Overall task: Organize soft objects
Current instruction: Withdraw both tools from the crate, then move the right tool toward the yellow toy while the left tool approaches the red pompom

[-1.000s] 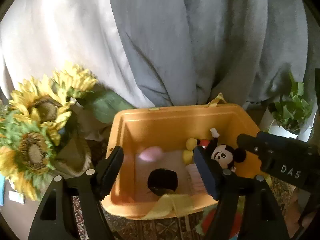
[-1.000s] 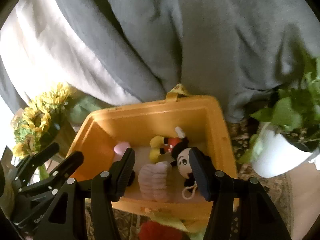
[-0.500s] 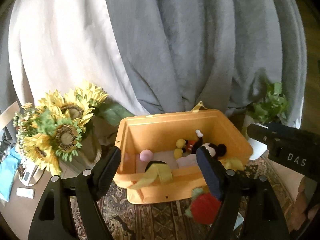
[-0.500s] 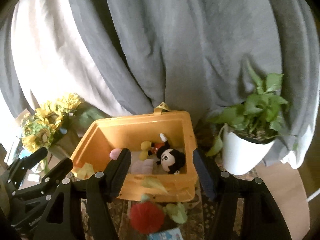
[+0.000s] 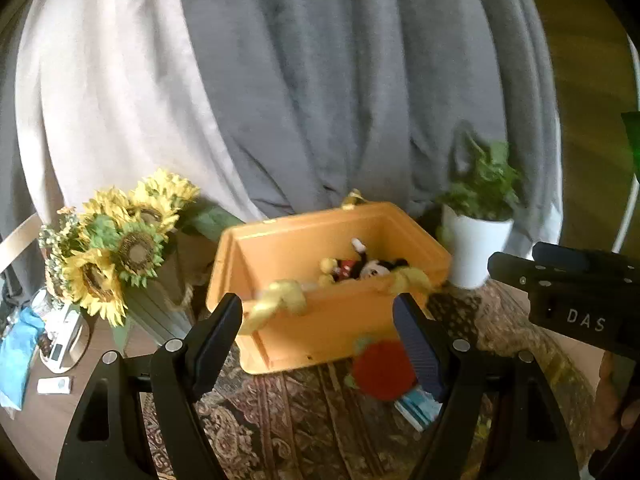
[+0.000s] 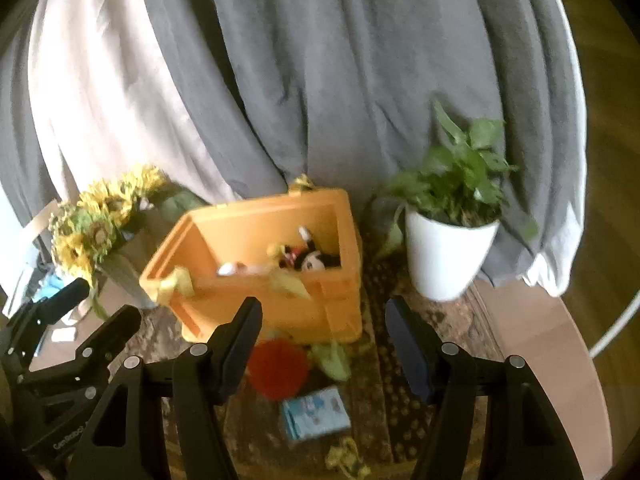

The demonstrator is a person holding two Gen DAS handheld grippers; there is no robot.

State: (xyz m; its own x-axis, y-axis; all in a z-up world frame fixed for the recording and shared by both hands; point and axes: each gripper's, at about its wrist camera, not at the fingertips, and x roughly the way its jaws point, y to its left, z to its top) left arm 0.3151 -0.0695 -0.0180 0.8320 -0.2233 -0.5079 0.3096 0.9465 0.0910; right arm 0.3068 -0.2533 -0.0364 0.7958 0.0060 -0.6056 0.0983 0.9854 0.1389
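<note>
with both hand-held grippers (image 5: 318, 330) (image 6: 322, 330) spread and empty, mouse plush (image 6: 314, 260) inside orange bin (image 6: 264, 304)

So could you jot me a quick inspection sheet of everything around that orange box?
Surface: patterned rug on the floor.
Job's things: orange bin holds a mouse plush; red soft toy and blue pack lie in front of it.
Clutter: papers beside the sunflowers.
Grippers: left gripper and right gripper open, empty.
Cables: white cord, far right.
Surroundings: grey curtain, potted plant.
</note>
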